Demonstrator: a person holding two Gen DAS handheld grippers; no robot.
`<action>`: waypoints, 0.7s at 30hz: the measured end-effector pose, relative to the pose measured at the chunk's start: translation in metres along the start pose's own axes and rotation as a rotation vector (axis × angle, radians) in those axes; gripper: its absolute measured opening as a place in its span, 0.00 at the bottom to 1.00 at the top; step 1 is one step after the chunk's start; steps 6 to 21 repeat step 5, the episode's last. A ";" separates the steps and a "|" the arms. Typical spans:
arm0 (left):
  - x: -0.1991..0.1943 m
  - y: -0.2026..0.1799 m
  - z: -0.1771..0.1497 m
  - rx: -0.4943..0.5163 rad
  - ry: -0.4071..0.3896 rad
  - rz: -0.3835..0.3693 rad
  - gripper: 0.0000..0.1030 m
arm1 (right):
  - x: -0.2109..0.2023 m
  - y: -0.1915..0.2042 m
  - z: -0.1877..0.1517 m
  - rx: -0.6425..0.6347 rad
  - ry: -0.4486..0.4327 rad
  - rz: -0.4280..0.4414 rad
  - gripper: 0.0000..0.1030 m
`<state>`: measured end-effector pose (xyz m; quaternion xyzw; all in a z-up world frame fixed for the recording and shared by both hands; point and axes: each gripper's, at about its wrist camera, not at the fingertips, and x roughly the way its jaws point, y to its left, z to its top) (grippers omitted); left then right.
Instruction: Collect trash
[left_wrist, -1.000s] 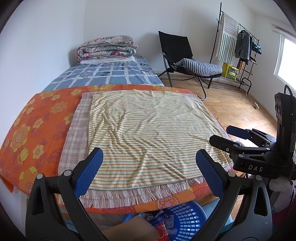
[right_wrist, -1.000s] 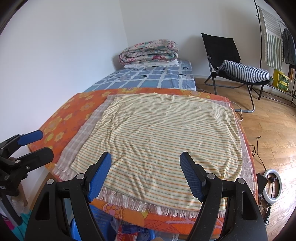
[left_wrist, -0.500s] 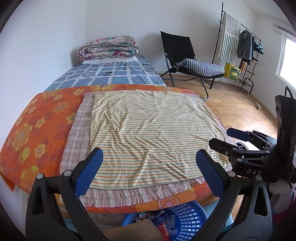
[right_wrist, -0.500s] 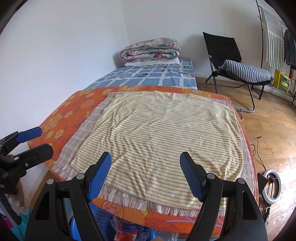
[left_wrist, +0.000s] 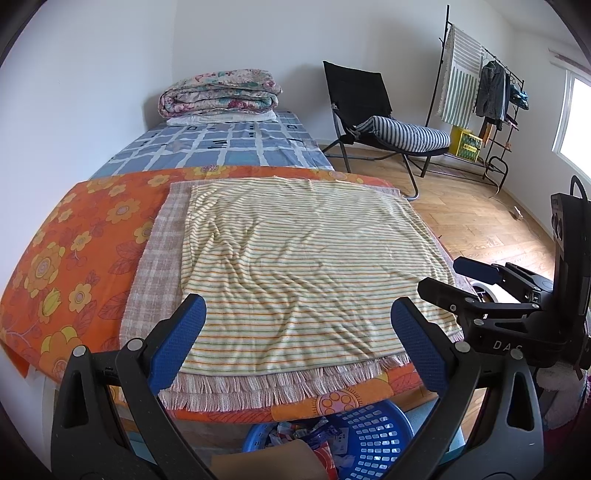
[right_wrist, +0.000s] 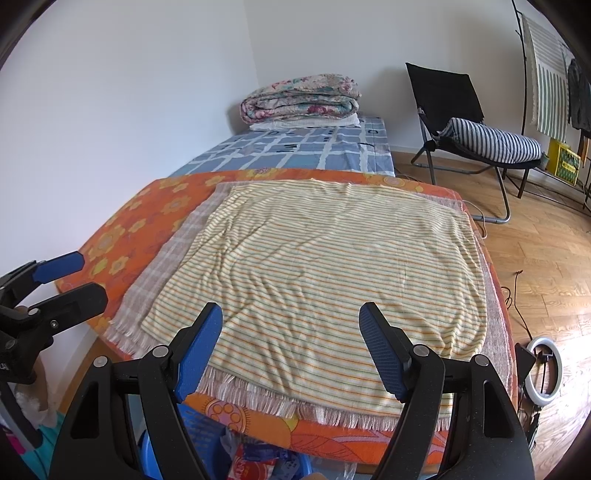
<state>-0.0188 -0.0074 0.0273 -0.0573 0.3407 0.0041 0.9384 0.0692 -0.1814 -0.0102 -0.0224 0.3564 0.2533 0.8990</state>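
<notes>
Trash in one blue perforated plastic basket (left_wrist: 373, 439) — at 6 o'clock, below the bed's foot edge.
Crumpled wrappers (right_wrist: 255, 461) — light, soft, crinkly, count unclear; pinch a loose fold; one striped yellow cloth (left_wrist: 303, 258) on the bed bare of litter; two grippers: left gripper (left_wrist: 299, 347) and right gripper (right_wrist: 291, 350) both released, empty.

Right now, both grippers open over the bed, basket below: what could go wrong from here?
1. The blue basket sits low under the bed edge, half hidden by the left gripper; reaching in blind could snag the blanket fringe.
2. The right gripper hangs close beside the left; they could collide on the way down.
3. No trash shows on the striped blanket, so a grab there may catch cloth.
</notes>
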 end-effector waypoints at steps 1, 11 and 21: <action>0.000 0.000 -0.001 0.001 0.000 0.004 0.99 | 0.000 0.000 0.000 0.000 0.000 0.000 0.74; 0.001 0.001 -0.004 -0.001 0.004 -0.001 0.99 | 0.000 0.000 0.000 -0.001 0.001 0.000 0.74; 0.001 0.001 -0.004 -0.001 0.004 -0.001 0.99 | 0.000 0.000 0.000 -0.001 0.001 0.000 0.74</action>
